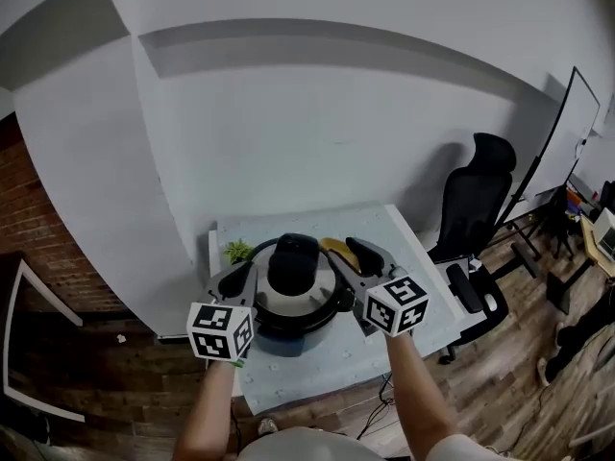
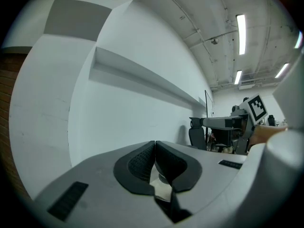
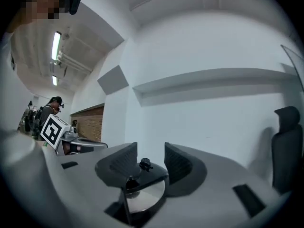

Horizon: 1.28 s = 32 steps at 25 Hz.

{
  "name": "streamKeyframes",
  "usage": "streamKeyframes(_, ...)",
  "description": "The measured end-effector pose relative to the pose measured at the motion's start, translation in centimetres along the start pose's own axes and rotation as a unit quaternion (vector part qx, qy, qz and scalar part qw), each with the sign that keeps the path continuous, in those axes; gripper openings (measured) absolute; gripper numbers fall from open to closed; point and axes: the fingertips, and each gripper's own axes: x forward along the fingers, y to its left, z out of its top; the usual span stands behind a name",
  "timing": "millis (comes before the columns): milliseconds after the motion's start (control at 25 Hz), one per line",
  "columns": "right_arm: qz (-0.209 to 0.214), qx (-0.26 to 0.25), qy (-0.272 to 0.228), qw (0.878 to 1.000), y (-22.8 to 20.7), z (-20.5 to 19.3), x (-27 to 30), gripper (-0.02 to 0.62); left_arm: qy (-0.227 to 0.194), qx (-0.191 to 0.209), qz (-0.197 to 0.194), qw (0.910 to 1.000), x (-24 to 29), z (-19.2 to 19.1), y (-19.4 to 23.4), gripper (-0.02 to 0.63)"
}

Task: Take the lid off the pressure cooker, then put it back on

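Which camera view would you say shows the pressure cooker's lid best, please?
The head view: it shows nearly the whole lid from above. The right gripper view catches only part of its shiny surface and a small black knob between parted jaws; the left gripper view gives at most a pale sliver below touching jaws.

One desk (image 1: 384, 342) is counted, and on it one pressure cooker (image 1: 322, 317) with one lid (image 1: 309, 296). Two grippers are seen: one left gripper (image 1: 254, 270) and one right gripper (image 1: 356, 252). One small green thing (image 1: 237, 251) is found at the far left corner of the desk, and one yellow thing (image 1: 336, 246) at its far edge. One black office chair (image 1: 476, 200) is counted beside the desk.
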Motion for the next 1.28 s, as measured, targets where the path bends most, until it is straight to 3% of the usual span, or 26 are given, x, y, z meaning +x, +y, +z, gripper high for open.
streamKeyframes(320,-0.131,-0.006,0.007,0.991,-3.3,-1.7,-5.9,0.012,0.002,-0.002,-0.015,0.9999,0.1,-0.5,-0.9,0.014)
streamKeyframes(640,-0.179,0.006,0.02,0.984,-3.4,-3.5,-9.0,0.0,-0.002,0.003,-0.029,0.9996,-0.2,-0.5,-2.3,0.014)
streamKeyframes(1280,-0.165,-0.005,0.018,0.986,-2.3,-3.4,-8.8,0.0,-0.003,0.003,-0.03,0.9996,-1.0,-0.6,-2.5,0.014)
